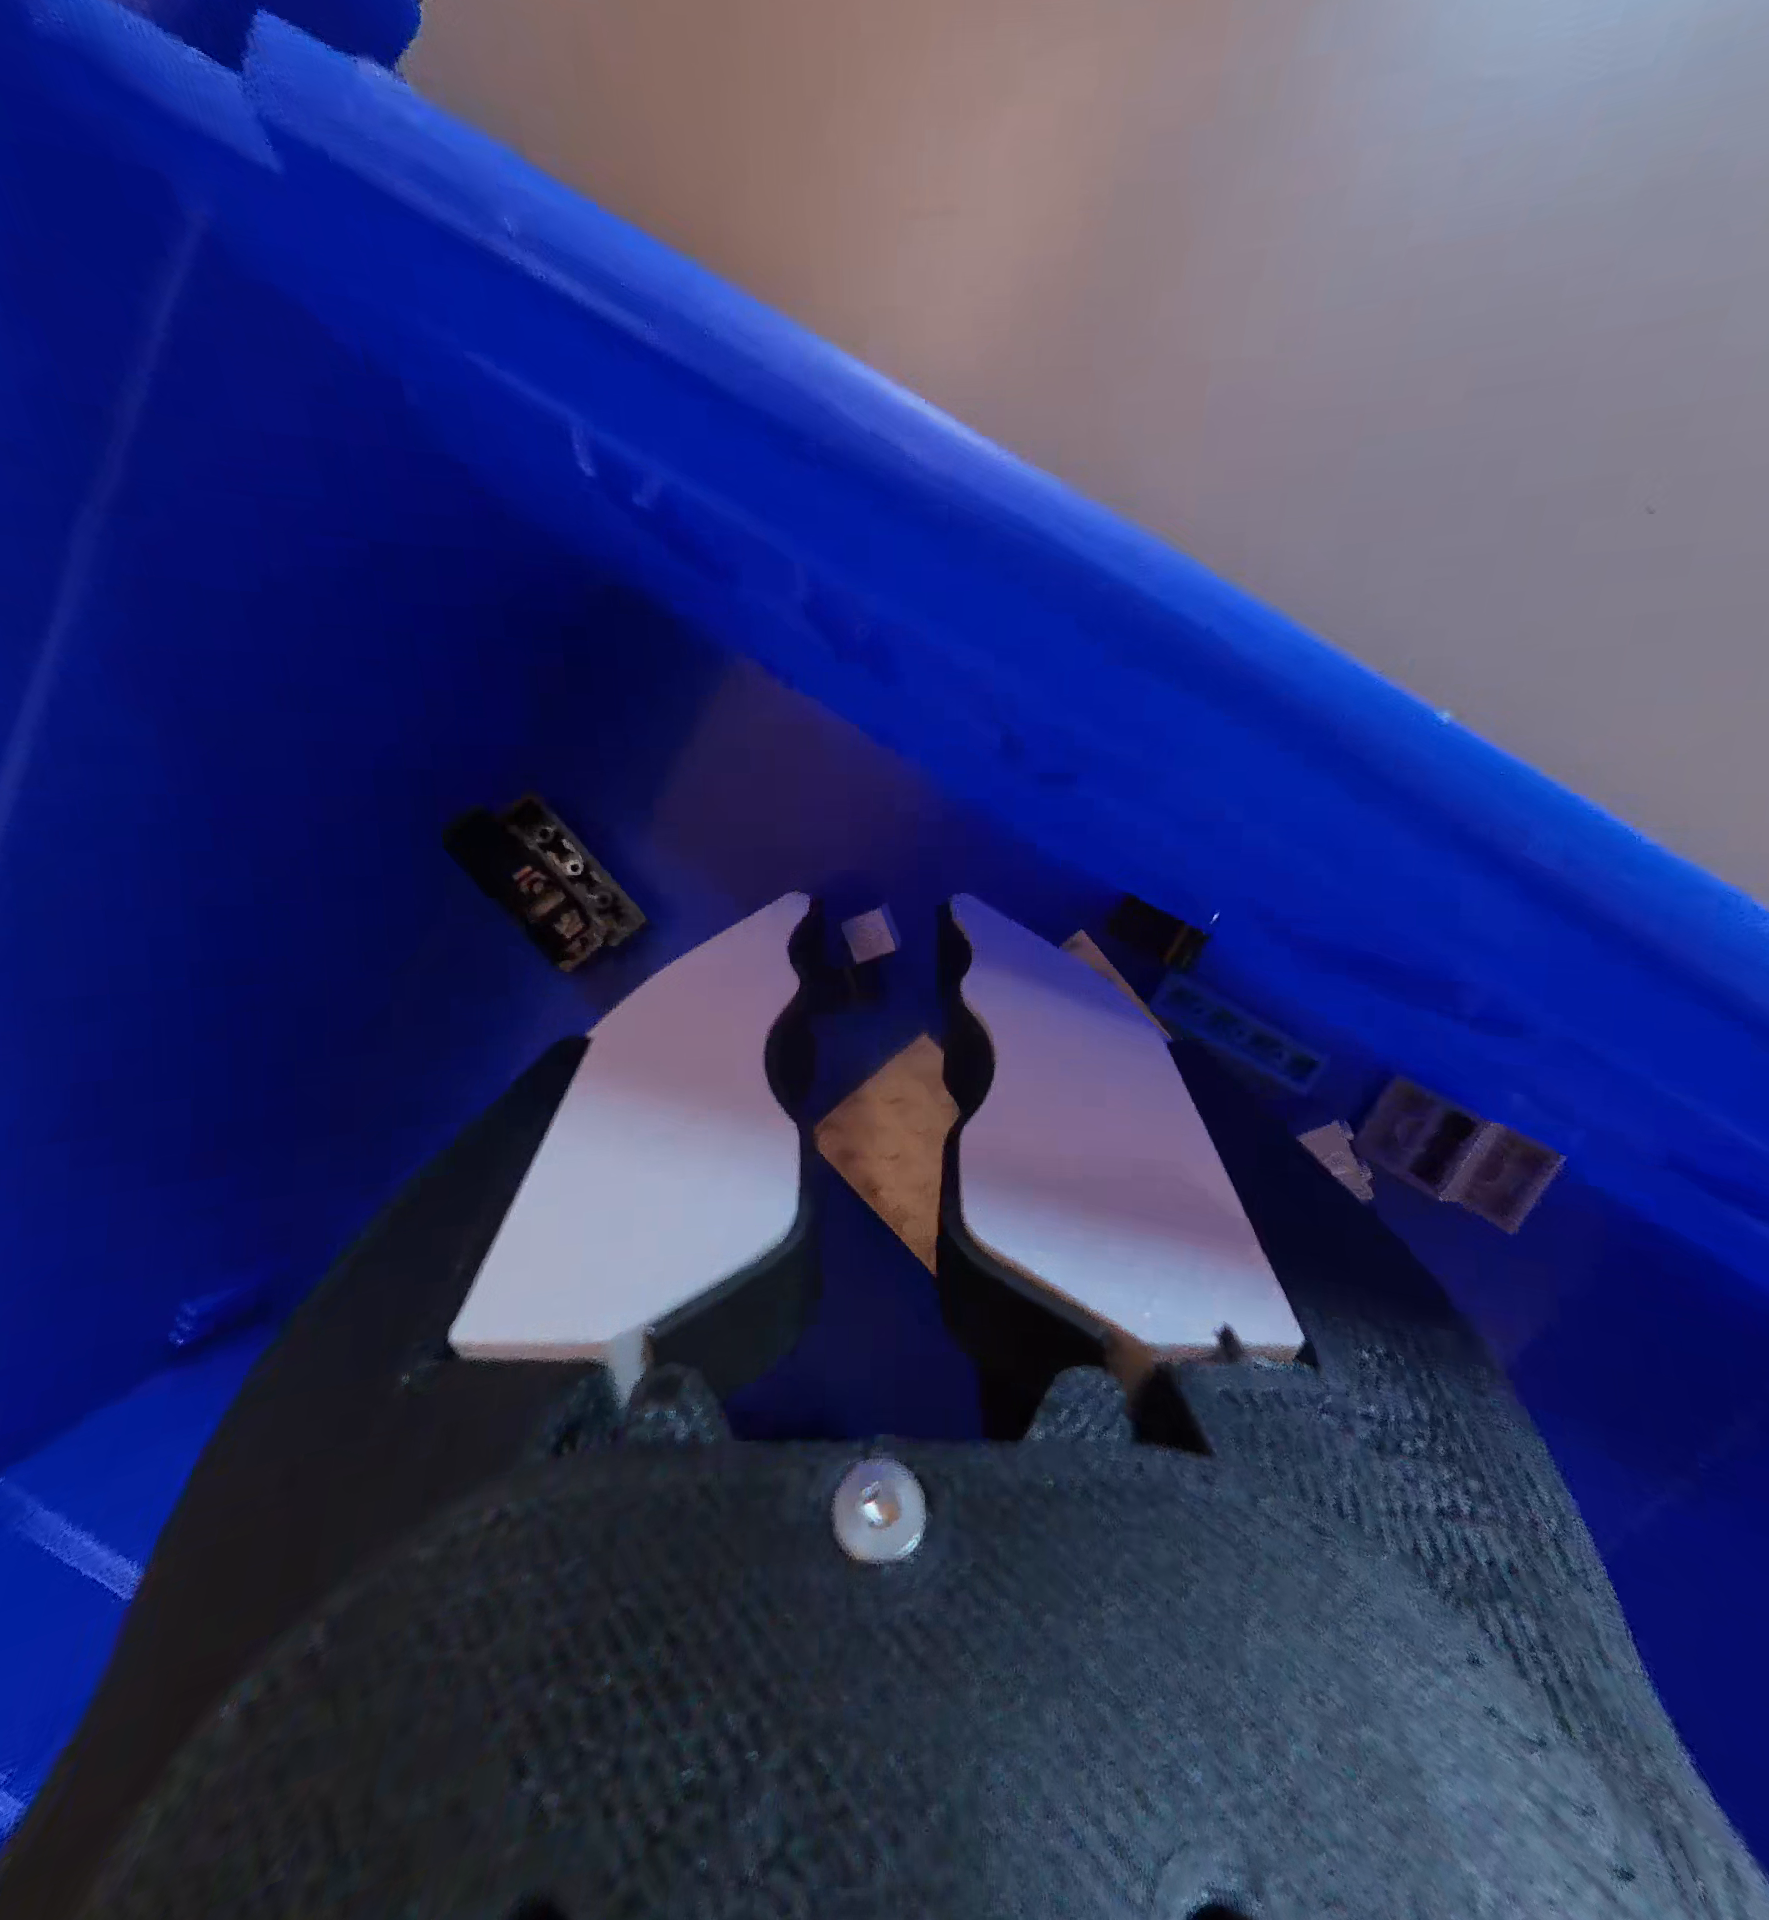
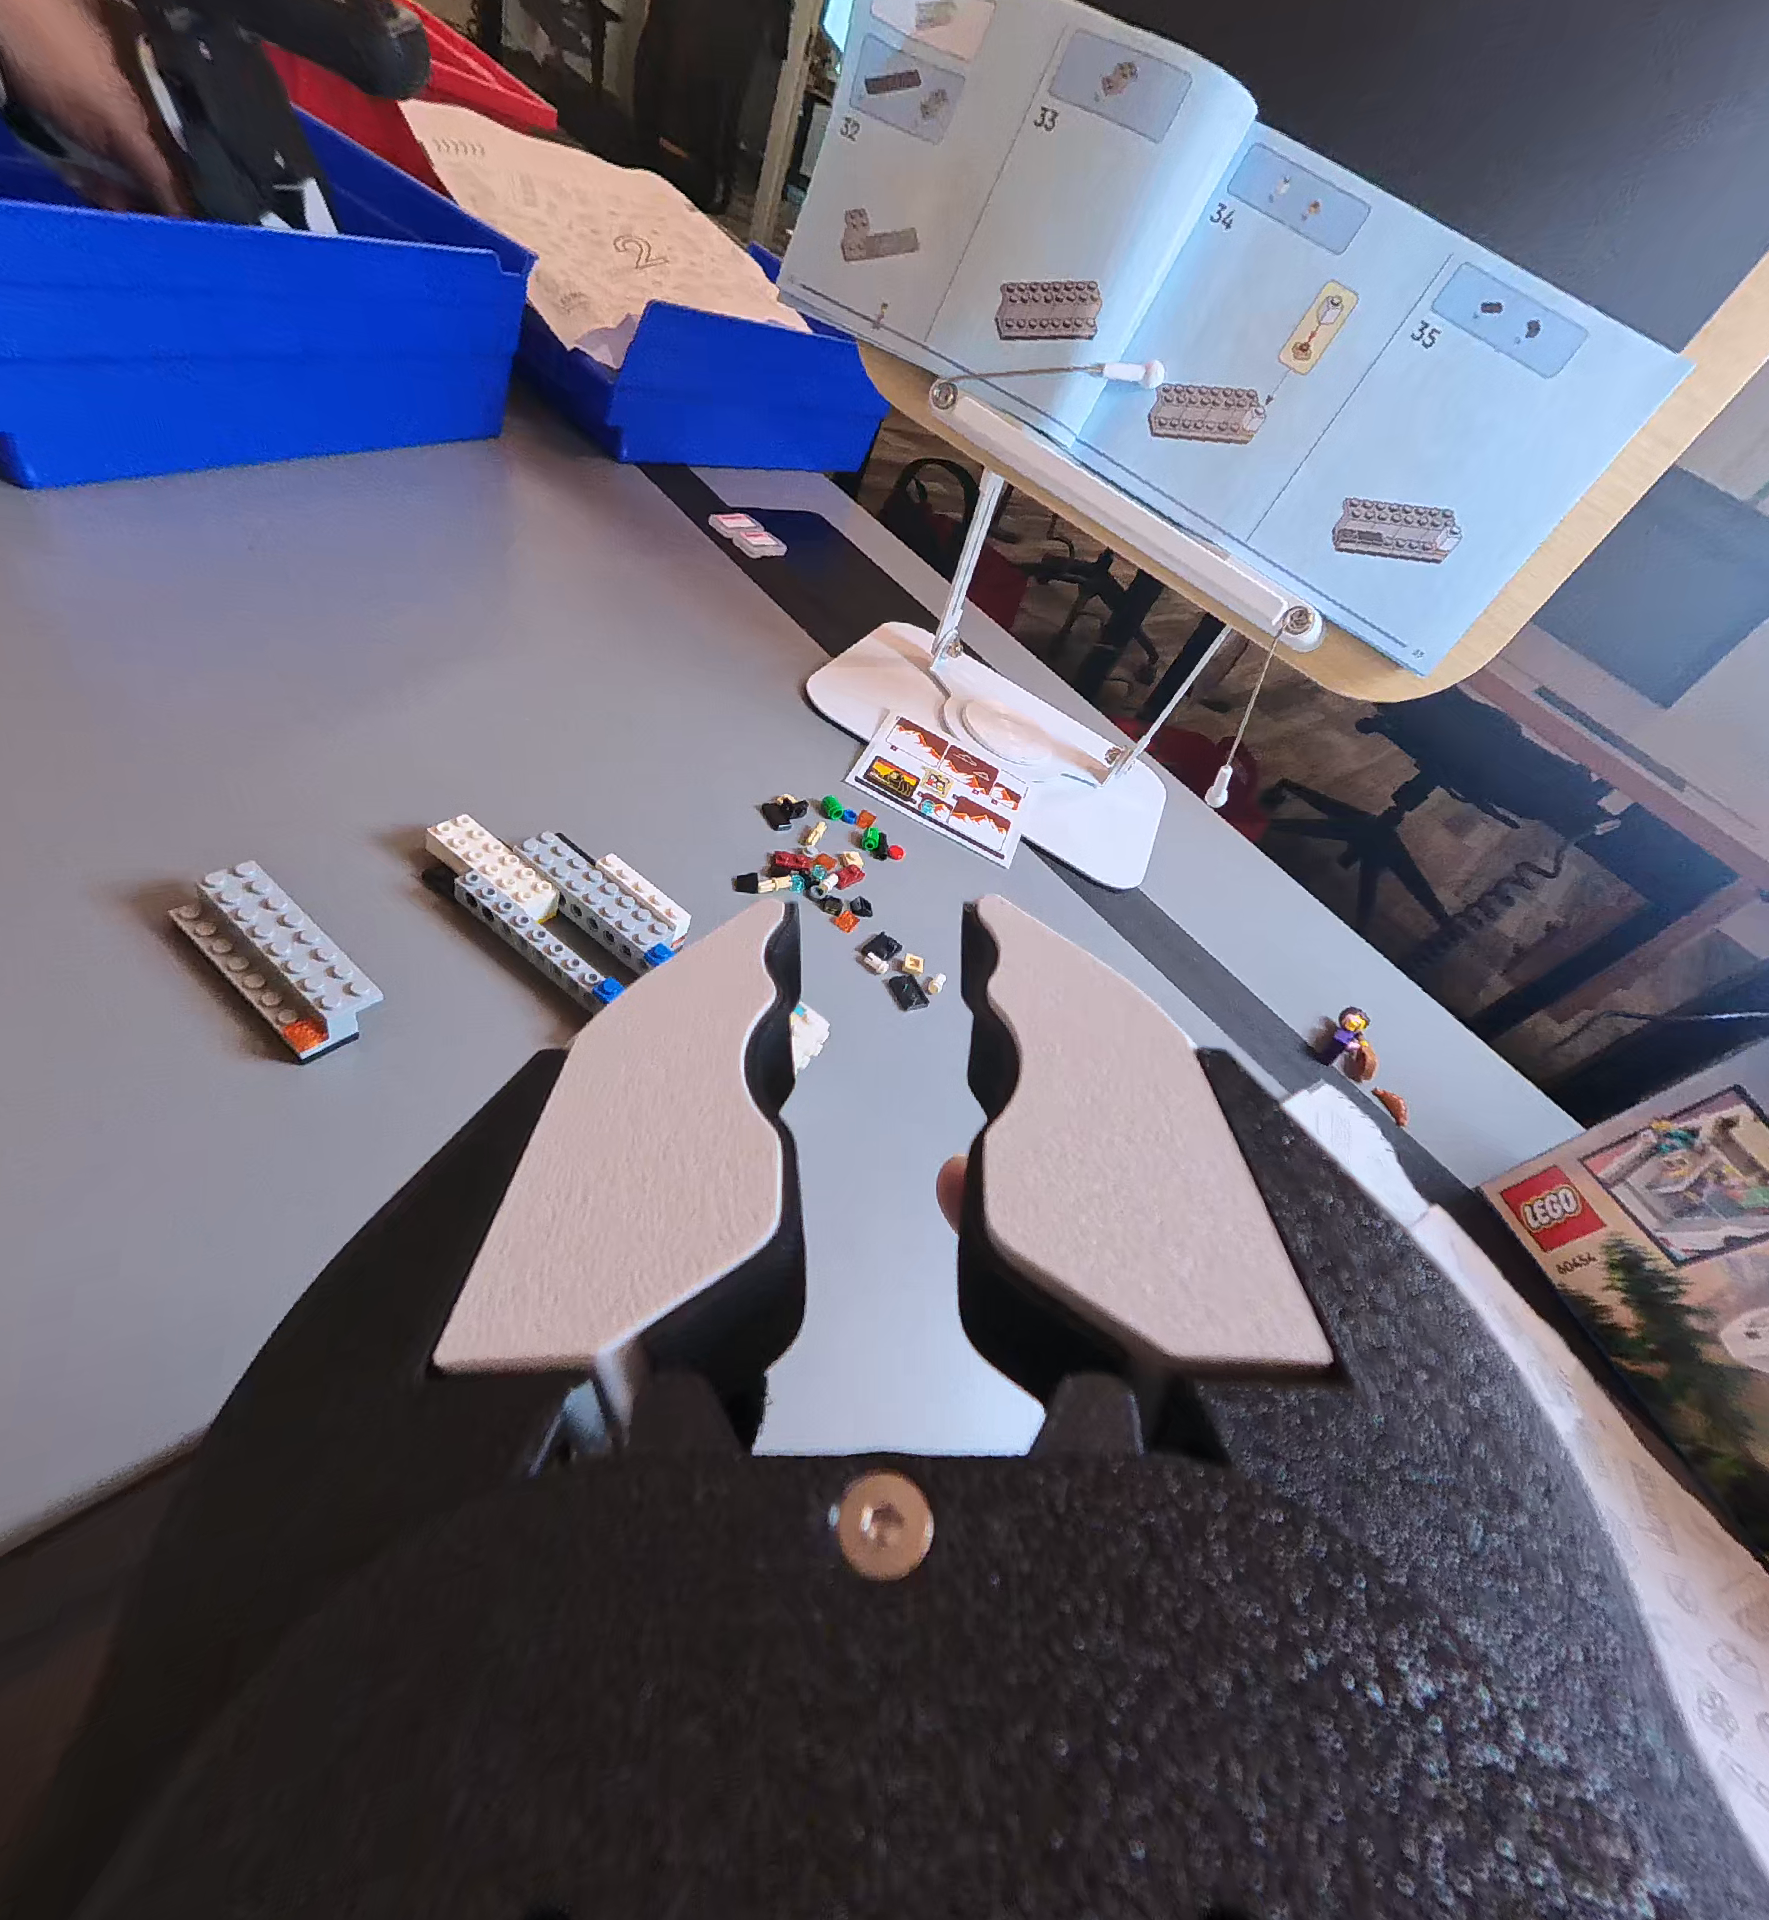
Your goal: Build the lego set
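Note:
My left gripper point(image 1: 875, 920) is inside a blue bin point(image 1: 859, 582), low over its floor. Its jaws stand a little apart, with a small grey piece point(image 1: 869, 930) between the tips; I cannot tell whether they touch it. A black brick point(image 1: 547, 883), a blue brick point(image 1: 1238, 1034) and a grey brick point(image 1: 1451, 1148) lie along the bin wall. My right gripper point(image 2: 880, 914) is open and empty above the grey table point(image 2: 236, 675). Ahead of it lie a pile of small coloured pieces point(image 2: 828, 862), a grey studded assembly point(image 2: 277, 956) and a white and grey assembly point(image 2: 558, 894).
An open instruction booklet point(image 2: 1223, 291) sits on a white stand point(image 2: 1067, 769), with a sticker sheet point(image 2: 947, 784) at its base. A second blue bin point(image 2: 734, 384) holds a paper bag point(image 2: 599, 229). A minifigure point(image 2: 1353, 1034) and the set's box point(image 2: 1690, 1299) are at the right. The gap from one gripper's tips to the other's is roughly 55 cm. Measured from the fingertips, the black brick point(image 1: 547, 883) is 5 cm or so from the left gripper and 60 cm from the right.

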Demonstrator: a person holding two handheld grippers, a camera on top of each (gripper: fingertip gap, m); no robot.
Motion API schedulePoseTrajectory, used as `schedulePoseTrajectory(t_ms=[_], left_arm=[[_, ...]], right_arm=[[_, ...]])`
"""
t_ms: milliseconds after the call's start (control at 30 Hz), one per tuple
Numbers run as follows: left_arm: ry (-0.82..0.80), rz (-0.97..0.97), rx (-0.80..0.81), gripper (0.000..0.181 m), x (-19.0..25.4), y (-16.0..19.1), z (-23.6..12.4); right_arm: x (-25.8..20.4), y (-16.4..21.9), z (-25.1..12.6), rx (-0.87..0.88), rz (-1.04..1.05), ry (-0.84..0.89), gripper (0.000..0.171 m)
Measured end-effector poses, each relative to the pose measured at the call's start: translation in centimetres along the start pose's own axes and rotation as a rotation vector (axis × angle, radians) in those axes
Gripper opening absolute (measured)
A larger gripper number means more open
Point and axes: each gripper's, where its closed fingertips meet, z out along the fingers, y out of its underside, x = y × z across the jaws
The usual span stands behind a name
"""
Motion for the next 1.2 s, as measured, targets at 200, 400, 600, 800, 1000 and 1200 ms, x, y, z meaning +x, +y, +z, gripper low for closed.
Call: schedulePoseTrajectory(t_ms=[200, 400, 600, 800, 1000, 1200], left_arm=[[0.018, -0.016, -0.028, 0.009, -0.1, 0.2, 0.4], [-0.011, -0.008, 0.103, 0.009, 0.0, -2.5, -4.4], [0.142, 0.295, 0.295, 0.008, 13.2, -9.5, -12.3], [0.368, 0.687, 0.305, 0.008, 32.9, -12.9, -10.0], [0.487, 0.82, 0.205, 0.008, 43.8, -15.1, -3.2], [0.484, 0.891, 0.121, 0.009, 46.1, -15.1, 0.0]], right_arm=[[-0.1, 0.3, -0.2, 0.01, 0.029, 0.009, 0.029], [-0.2, -0.1, -0.7, 0.035, 0.016, 0.011, 0.028], [-0.5, 0.5, -0.6, 0.062, 0.077, -0.012, 0.027], [-2.7, 1.4, 0.2, 0.085, 0.079, -0.049, 0.027], [-3.0, 2.2, 0.1, 0.07, 0.118, -0.09, 0.027], [-3.9, 3.5, 0.1, 0.029, 0.152, -0.158, 0.027]])
